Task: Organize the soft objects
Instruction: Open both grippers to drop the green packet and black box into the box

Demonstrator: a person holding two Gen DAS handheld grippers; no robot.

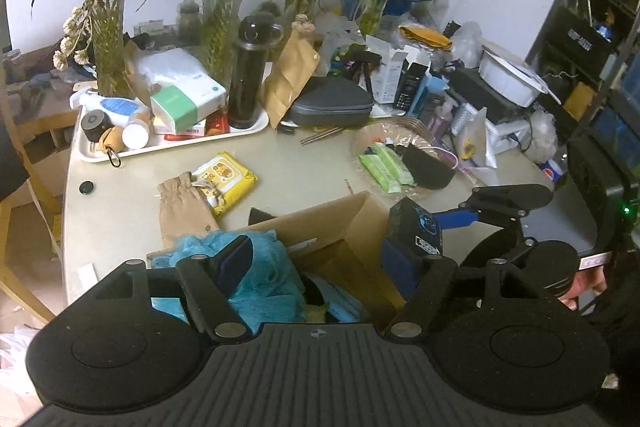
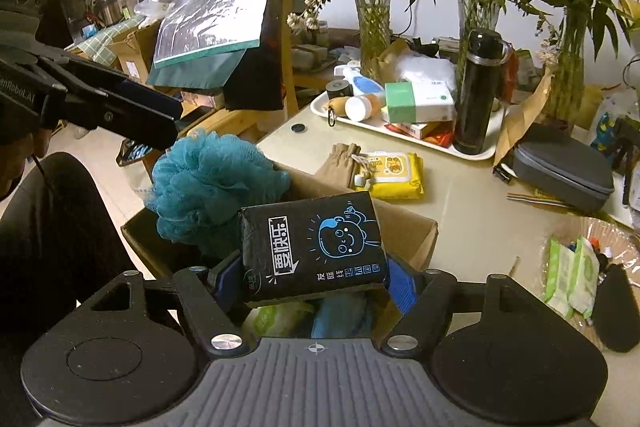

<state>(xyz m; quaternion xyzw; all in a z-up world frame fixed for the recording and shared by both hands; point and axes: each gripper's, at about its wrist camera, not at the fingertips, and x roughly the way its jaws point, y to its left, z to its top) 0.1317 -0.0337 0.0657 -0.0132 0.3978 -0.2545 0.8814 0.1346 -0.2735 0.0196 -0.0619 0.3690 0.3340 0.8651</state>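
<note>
Over the cardboard box [image 2: 416,231] at 6 o'clock: black tissue pack [image 2: 314,253] clamped in right tongs [image 2: 316,285] | left tongs [image 1: 316,267] gaping, empty, blue mesh loofah [image 1: 260,279] loose below, in box | risk: pack lands on heaped loofah, slides off | surface [image 1: 304,167] crowded; tray [image 1: 256,125] 11 o'clock, plants 12 o'clock, cluttered room

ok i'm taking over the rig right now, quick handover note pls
Left gripper: open over the cardboard box, the blue mesh sponge loose at the box's near corner.
Right gripper: shut on the black tissue pack, held above the box.
Done: soft items, blue and green, already lie in the box.
Left: drop the black pack in; then the yellow wipes pack, brown pouch and green packs still on the table.
</note>
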